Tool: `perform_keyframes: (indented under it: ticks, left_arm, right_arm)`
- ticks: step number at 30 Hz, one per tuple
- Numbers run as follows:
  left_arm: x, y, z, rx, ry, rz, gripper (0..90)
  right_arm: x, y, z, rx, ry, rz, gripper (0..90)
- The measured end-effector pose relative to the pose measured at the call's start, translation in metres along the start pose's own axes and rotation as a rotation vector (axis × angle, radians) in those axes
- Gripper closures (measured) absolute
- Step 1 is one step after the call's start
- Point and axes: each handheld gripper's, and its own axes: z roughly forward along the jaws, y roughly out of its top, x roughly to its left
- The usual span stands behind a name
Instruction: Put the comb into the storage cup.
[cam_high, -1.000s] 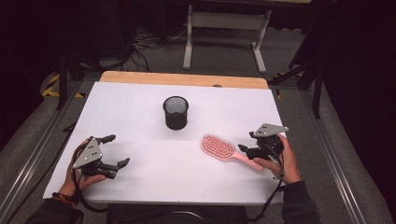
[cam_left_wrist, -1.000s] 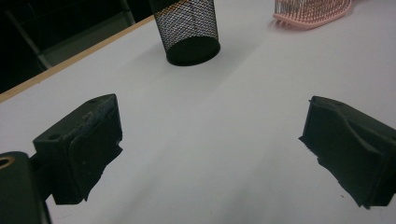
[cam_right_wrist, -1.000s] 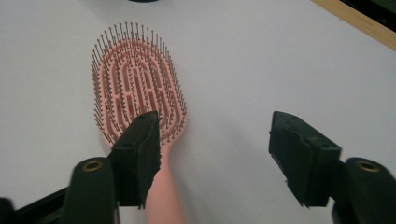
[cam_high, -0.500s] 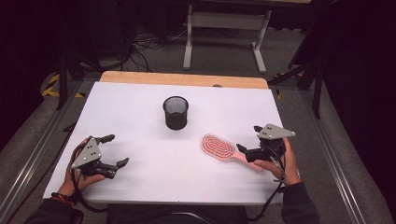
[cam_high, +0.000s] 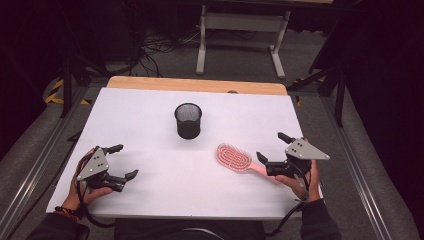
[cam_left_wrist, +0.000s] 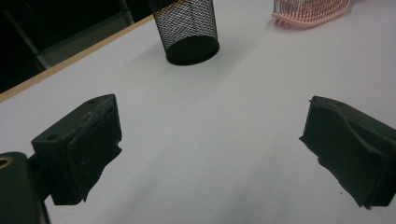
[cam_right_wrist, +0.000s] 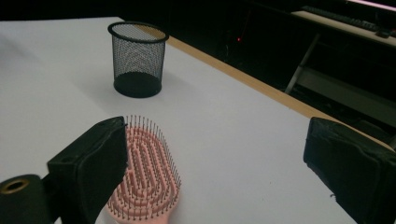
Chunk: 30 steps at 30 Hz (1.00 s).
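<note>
- The left tongs (cam_high: 121, 161) rest low over the near left part of the white bench (cam_high: 150, 115), held in the person's left hand (cam_high: 85, 192); their jaws stand wide apart with nothing but bare bench top between them, as the left gripper view also shows.
- A black wire-mesh cup (cam_high: 188, 120) stands upright near the middle of the bench, well apart from both tongs; its mouth faces up, and in the right gripper view (cam_right_wrist: 138, 58) the mesh wall can be seen through down to a solid dark base.
- The pink hairbrush (cam_high: 235, 158) lies flat on the bench to the right of the cup and nearer the person, bristles up. Its oval head carries rows of thin dark-tipped pins set in looped ridges (cam_right_wrist: 147, 179), and its handle runs toward the right hand.
- The right tongs (cam_high: 272, 147) sit just beside the handle end of the brush, held in the right hand (cam_high: 300, 180). Their jaws have just been opening and now stand wide; in the right gripper view one jaw is just beside the brush head and the pads press on nothing.
- Nothing lies on the bench between the brush and the cup.
</note>
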Motion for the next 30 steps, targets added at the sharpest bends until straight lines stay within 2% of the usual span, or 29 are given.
perform_keyframes:
  ticks: [6,13,21,24,30]
  left_arm:
    - [0.0,0.0,0.0,0.002,-0.004,0.001,5.3]
    - [0.0,0.0,0.0,0.002,-0.006,0.002,5.3]
    - [0.0,0.0,0.001,0.005,-0.011,0.001,5.3]
    - [0.0,0.0,0.001,0.006,-0.013,0.001,5.3]
    - [-0.001,0.0,0.002,0.009,-0.016,-0.002,5.3]
  right_arm:
    - [0.005,-0.005,-0.004,-0.014,-0.021,-0.009,8.3]
    - [0.008,-0.006,-0.005,0.032,0.011,-0.033,7.6]
    - [0.01,-0.009,0.005,0.157,0.067,-0.043,6.9]
    - [0.011,-0.011,0.012,0.228,0.094,-0.053,10.9]
    - [0.011,-0.015,0.026,0.371,0.122,-0.056,11.8]
